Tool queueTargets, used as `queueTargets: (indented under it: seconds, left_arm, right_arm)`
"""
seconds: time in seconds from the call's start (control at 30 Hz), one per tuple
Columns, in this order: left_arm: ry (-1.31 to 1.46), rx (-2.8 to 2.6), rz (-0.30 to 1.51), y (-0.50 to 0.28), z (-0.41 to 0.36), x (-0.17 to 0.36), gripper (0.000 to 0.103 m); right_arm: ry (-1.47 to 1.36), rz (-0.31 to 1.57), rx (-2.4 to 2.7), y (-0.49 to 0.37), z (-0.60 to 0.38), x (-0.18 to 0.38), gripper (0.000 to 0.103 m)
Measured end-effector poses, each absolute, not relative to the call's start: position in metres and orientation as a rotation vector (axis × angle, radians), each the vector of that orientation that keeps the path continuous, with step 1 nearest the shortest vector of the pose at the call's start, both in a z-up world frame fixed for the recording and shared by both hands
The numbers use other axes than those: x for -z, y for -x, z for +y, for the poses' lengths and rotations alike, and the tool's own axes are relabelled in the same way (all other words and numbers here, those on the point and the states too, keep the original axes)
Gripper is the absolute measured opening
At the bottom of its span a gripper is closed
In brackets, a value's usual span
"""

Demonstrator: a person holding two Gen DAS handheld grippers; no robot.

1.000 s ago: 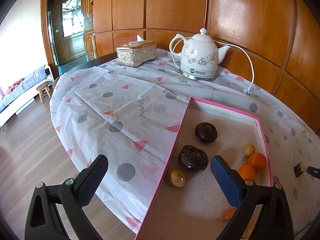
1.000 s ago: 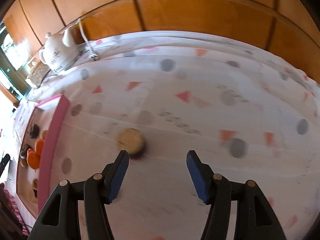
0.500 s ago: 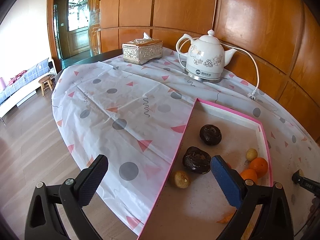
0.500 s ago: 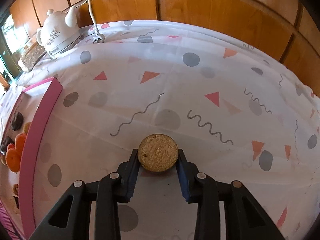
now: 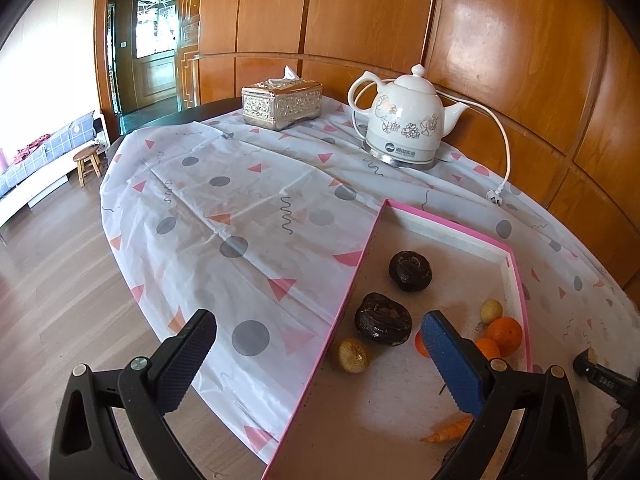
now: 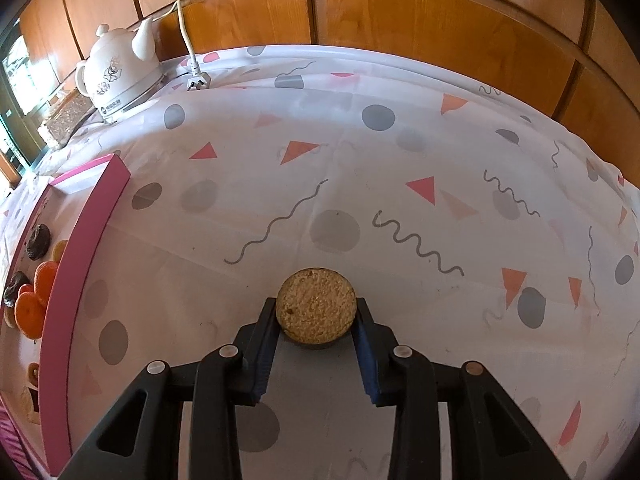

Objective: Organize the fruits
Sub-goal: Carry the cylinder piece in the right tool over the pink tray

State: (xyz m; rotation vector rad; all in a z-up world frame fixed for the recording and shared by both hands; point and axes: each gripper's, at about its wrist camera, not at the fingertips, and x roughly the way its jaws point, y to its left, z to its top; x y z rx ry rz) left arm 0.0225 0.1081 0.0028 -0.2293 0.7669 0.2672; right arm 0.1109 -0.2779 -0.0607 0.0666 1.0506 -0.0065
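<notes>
Left wrist view: the left gripper (image 5: 316, 340) hangs low over the near edge of the surface (image 5: 240, 216), jaws spread wide and holding nothing. Its left finger sits over the draped cloth edge with wood floor (image 5: 52, 264) below; its right finger reaches over the pink-rimmed tray (image 5: 362, 264). In the tray lie two dark fruits (image 5: 411, 271), a small yellowish fruit (image 5: 353, 355) close to the pink rim, another pale one (image 5: 491, 311) by the far wall, and oranges (image 5: 504, 335) bunched in the right corner, partly hidden behind the blue pad. An orange scrap (image 5: 448, 434) lies on the tray floor nearer the camera. Beyond the tray the cloth runs bare up to a white kettle (image 5: 404, 128) and a tissue box (image 5: 282, 105) against the wooden wall.

Right wrist view: the right gripper (image 6: 316, 312) points along the surface toward the wall, its jaws closed narrow on a round tan fruit (image 6: 316, 304), cut face toward the camera, both pads touching its sides. Whether the fruit touches the cloth cannot be told. The tray's pink wall (image 6: 76, 256) stands well to the left, with oranges (image 6: 38, 296) and dark fruit (image 6: 38, 240) inside. Open patterned cloth spreads ahead and to the right; the kettle (image 6: 116, 76) and its plug (image 6: 198, 80) sit at the far left edge.
</notes>
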Motion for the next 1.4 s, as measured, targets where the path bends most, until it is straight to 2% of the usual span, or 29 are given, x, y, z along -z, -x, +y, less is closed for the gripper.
queueTargets:
  seconds: [0.5, 1.07, 1.4]
  left_arm:
    - [0.256, -0.280, 0.753, -0.016, 0.113, -0.009, 0.103]
    - [0.324, -0.370, 0.743, -0.015, 0.154, -0.010, 0.103]
    - [0.356, -0.420, 0.746, -0.017, 0.174, -0.003, 0.103]
  right_arm:
    - [-0.086, 1.054, -0.115, -0.081, -0.250, 0.055, 0.036]
    - [0.001, 0.977, -0.444, -0.074, -0.135, 0.009, 0.036]
    - [0.053, 0.974, -0.499, -0.096, -0.073, 0.011, 0.036]
